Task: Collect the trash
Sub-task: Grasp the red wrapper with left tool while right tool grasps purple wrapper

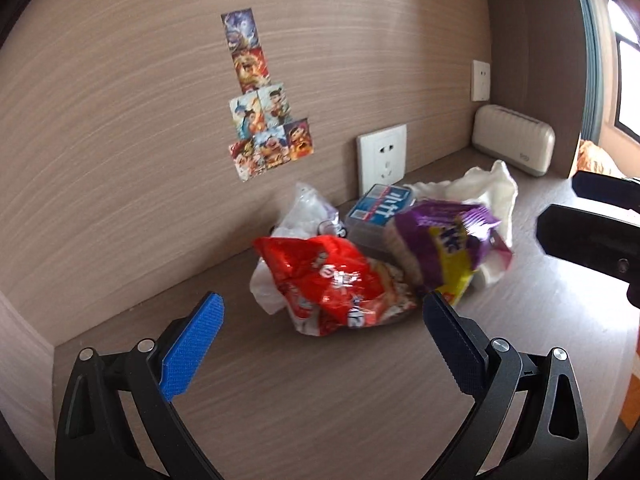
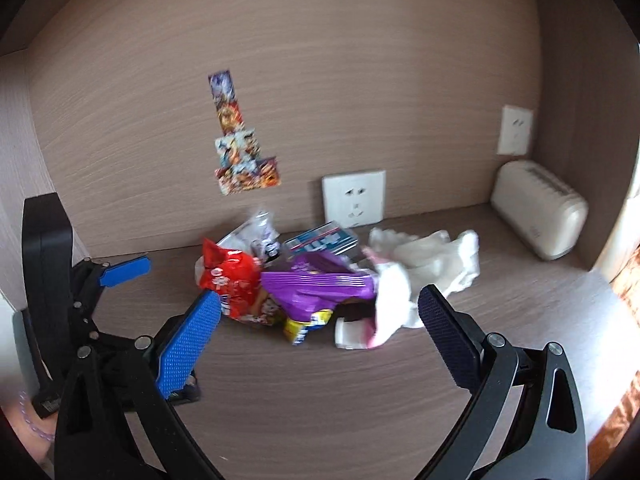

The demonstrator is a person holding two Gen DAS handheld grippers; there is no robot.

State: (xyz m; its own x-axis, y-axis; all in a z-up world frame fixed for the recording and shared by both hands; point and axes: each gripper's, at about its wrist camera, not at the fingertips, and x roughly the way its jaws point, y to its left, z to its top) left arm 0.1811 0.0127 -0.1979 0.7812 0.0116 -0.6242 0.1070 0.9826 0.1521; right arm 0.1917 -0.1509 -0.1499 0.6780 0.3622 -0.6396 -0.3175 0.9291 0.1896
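Note:
A heap of trash lies on the wooden desk against the back wall. It holds a red snack wrapper (image 1: pixel 332 284) (image 2: pixel 230 280), a purple and yellow snack bag (image 1: pixel 444 248) (image 2: pixel 316 288), a clear plastic wrapper (image 1: pixel 304 212) (image 2: pixel 260 228), a blue and white box (image 1: pixel 378 210) (image 2: pixel 324 240) and crumpled white tissue (image 1: pixel 488 188) (image 2: pixel 424 260). My left gripper (image 1: pixel 322 320) is open and empty, just short of the red wrapper. My right gripper (image 2: pixel 320 316) is open and empty, in front of the purple bag. The left gripper also shows at the left of the right wrist view (image 2: pixel 120 272).
A cream ribbed case (image 1: pixel 514 144) (image 2: pixel 540 216) stands at the back right by the side panel. Wall sockets (image 1: pixel 382 158) (image 2: pixel 354 198) and a column of stickers (image 1: pixel 260 108) (image 2: pixel 240 148) are on the back wall. The desk's right edge (image 2: pixel 624 384) is near.

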